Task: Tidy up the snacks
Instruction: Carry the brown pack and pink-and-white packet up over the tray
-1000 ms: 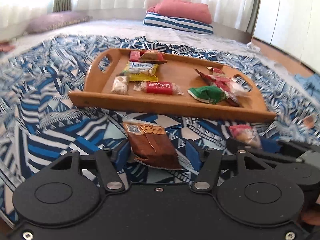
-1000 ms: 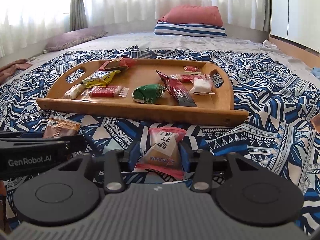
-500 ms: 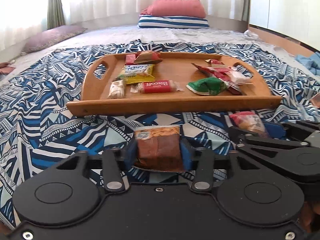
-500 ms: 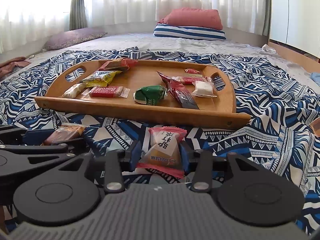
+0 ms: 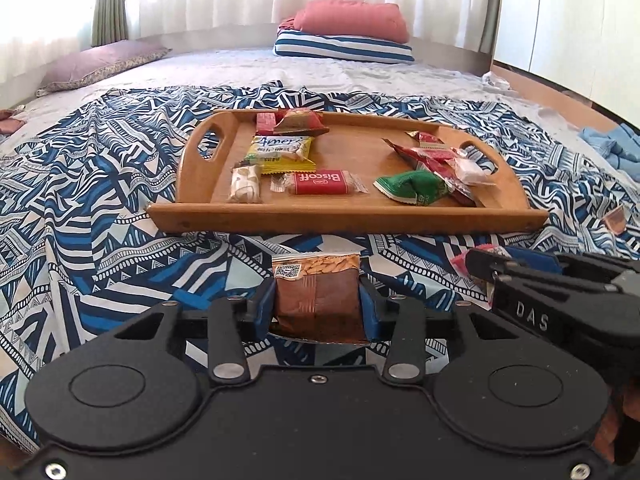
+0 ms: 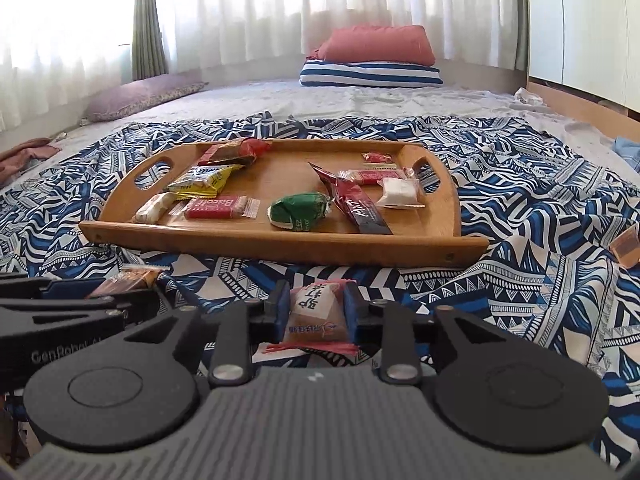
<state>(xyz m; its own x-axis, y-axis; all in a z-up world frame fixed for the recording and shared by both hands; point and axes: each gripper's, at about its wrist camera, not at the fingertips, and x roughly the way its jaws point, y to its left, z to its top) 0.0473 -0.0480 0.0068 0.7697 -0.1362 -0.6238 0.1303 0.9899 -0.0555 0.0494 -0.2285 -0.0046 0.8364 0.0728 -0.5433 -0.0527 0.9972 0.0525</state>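
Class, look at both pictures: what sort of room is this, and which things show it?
Most likely a bedroom. Stacked pillows lie at the far end of a wide bed by curtains, and the snack tray sits on a patterned spread.

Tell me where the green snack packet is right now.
The green snack packet lies inside the wooden tray, near its front rim, between the red Biscoff packet on its left and the dark red stick packet.
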